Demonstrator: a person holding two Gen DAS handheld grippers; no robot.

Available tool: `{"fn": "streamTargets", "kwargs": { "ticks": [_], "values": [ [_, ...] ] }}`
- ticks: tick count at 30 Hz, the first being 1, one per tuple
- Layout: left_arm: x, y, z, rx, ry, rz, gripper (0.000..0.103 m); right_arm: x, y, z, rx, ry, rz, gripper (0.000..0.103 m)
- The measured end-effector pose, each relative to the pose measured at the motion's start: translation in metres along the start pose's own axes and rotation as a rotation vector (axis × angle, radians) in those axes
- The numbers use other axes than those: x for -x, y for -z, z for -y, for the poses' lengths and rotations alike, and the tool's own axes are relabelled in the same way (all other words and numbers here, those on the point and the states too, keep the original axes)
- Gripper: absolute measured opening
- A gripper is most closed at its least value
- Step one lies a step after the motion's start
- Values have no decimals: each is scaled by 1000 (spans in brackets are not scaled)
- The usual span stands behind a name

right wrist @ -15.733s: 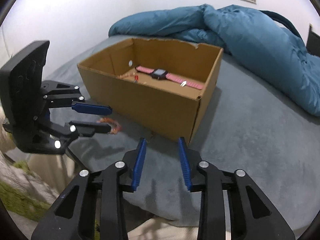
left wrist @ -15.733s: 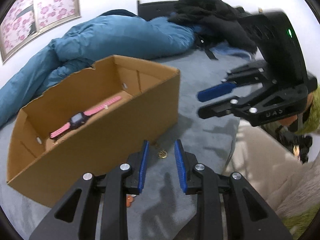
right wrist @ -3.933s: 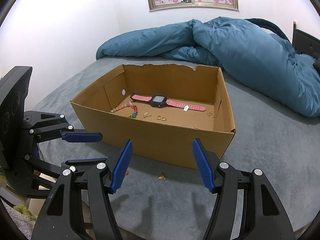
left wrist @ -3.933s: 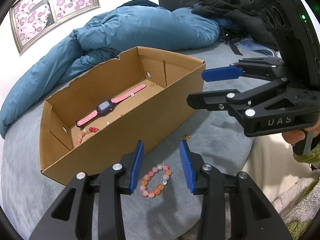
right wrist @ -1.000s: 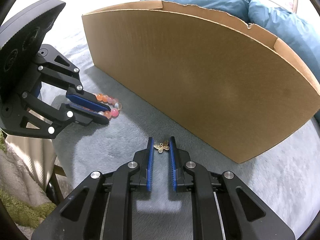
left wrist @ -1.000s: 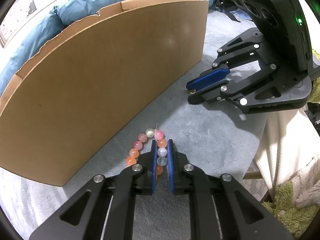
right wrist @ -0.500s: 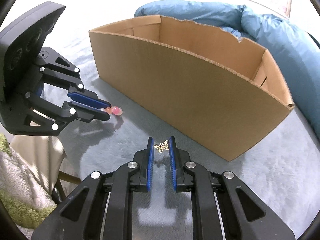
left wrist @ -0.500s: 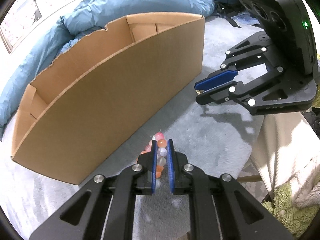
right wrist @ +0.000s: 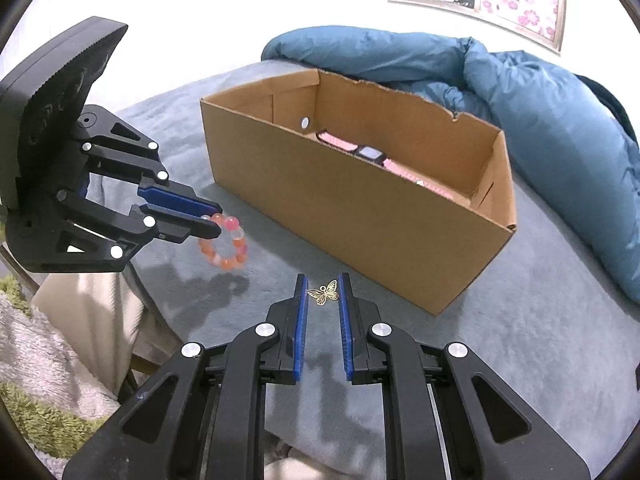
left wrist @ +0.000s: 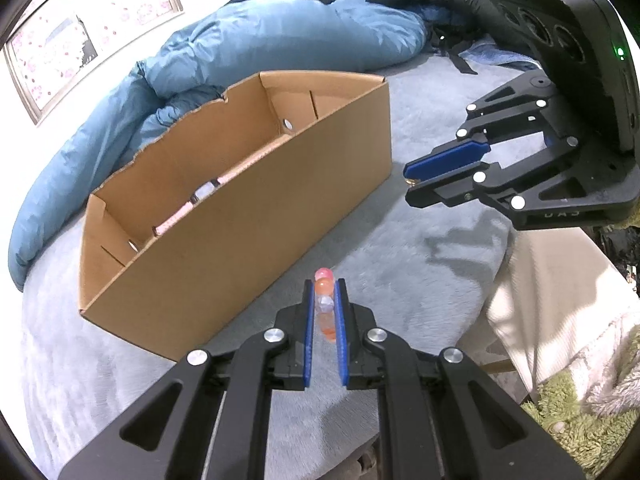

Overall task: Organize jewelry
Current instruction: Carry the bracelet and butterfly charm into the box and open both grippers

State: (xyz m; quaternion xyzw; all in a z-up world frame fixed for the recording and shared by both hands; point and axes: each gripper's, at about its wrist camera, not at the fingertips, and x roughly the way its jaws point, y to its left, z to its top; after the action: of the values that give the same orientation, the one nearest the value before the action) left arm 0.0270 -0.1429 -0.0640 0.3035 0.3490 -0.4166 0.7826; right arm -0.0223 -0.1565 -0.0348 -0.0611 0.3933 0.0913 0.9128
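Above grey bedding, left hand-held gripper (left wrist: 324, 292) pinches bead bracelet (right wrist: 224, 246).

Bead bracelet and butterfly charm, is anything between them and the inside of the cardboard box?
Only the cardboard box's near wall; both bead bracelet and butterfly charm hang below its rim.

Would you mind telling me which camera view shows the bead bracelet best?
The right wrist view: the bead bracelet hangs as a full loop from the left tongs, clear of the bed. The left wrist view shows only a few beads edge-on between the blue pads.
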Motion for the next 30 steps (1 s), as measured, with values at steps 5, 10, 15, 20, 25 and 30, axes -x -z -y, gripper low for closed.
{"fn": "streamTargets", "kwargs": {
  "ticks": [5,10,15,20,25,30],
  "values": [
    [15,-2,4,-5,-22,25,9,14,-3,-5,6,11,26,13],
    [35,-6,6,-8,-46,69,9,30,-9,-6,3,20,65,13],
    [63,-19,-4,0,-86,145,9,46,-28,-2,-7,33,128,13],
    [86,-41,-23,15,-110,236,9,59,-60,9,-18,42,215,13],
    [82,-67,-46,21,-130,276,9,52,-86,24,-28,65,252,13],
    [37,-87,-76,56,-106,220,9,16,-99,42,-59,78,193,13]
  ]
}}
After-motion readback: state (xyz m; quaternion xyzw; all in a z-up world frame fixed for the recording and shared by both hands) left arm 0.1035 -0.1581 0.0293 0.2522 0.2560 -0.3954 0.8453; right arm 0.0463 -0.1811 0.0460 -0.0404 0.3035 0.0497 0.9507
